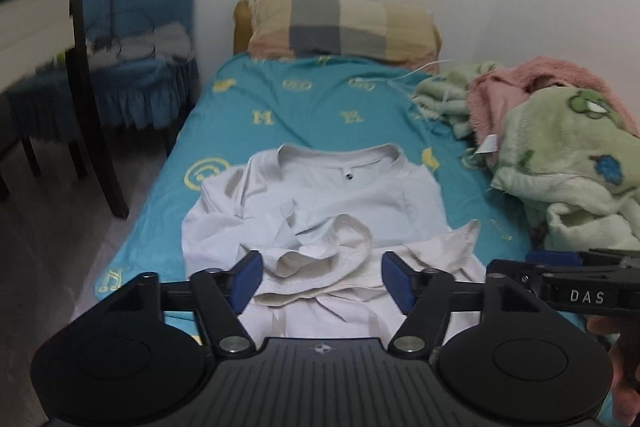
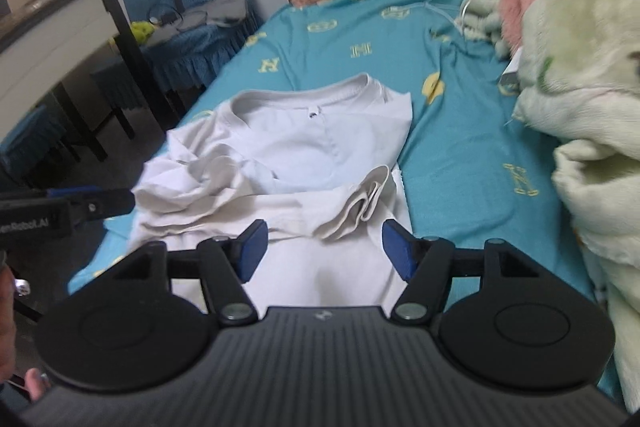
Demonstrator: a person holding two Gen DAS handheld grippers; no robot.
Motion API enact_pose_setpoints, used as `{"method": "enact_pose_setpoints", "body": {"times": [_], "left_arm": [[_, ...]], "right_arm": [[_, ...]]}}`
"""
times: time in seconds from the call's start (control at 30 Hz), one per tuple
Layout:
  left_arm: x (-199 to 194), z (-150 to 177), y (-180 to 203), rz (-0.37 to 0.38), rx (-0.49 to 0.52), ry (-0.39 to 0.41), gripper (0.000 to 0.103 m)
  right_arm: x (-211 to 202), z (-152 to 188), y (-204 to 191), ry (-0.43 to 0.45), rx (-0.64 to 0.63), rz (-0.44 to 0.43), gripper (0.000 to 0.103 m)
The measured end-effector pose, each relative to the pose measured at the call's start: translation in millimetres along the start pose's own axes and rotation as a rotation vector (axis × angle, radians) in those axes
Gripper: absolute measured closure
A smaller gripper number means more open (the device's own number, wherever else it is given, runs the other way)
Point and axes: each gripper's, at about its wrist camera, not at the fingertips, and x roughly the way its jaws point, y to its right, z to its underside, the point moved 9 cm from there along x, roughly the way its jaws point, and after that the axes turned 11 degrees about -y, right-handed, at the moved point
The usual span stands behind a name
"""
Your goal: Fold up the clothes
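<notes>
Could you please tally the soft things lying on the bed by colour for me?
White shirt: 1
Checked pillow: 1
Green fleece blanket: 1
Pink blanket: 1
Total: 4

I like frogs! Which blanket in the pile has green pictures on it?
The pale green blanket nearest the camera; the pink one behind is plain.

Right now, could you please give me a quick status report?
Left gripper and right gripper open, fingers empty. White T-shirt partly folded on the bed sheet. Green blanket heaped beside it.
</notes>
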Motion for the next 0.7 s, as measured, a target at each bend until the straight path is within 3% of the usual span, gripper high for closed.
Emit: {"method": "enact_pose_setpoints", "body": {"times": [0.2,0.37,0.5,0.7], "left_arm": [[-57.0,35.5,13.1,-0.005,0.02,0.05,0.019],[-81.4,67.6,15.4,-0.003,0.012,0.067,0.001],[-86.3,84.3,14.3,-0.004,0.005,0.059,0.0],[-73.1,83.6,7.9,0.007,-0.039,0.015,0.0]], "right_arm": [[-65.3,17.4,-16.7,0.116,-0.027,0.018,0.016],[-96.3,45.7,-23.4,0.176,-0.013,0.02,0.016],[-103.6,64.9,-25.1,0.209,-0.028,0.047,0.016],[-106.0,62.5,-15.2,0.232,0.007,0.037,0.016]]}}
